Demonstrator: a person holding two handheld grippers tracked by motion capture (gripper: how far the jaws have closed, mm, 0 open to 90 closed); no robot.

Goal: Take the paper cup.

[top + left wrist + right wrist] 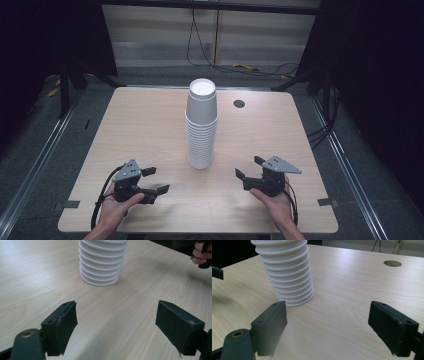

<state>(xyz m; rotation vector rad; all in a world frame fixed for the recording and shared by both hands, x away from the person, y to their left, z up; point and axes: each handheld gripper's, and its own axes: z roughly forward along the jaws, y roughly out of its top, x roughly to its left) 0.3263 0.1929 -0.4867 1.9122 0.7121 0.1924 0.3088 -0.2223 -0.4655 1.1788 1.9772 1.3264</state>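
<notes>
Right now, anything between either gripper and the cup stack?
Nothing visible. Bare table lies between the left gripper and the cup stack, and likewise for the right gripper. Both are open, flanking the stack and facing it.

black left gripper (155, 181), grey three-cornered plate (127, 171), black cable (100, 201).

A light wooden surface (150, 125) carries a tall stack of white paper cups (201, 125), standing upside down near its middle. A round cable hole (239, 103) sits in the surface to the right of the stack, toward the far edge. On the floor beyond, black cables (200, 50) trail beside a yellow strip (245, 66). Metal rails (40, 160) run along both sides.
</notes>
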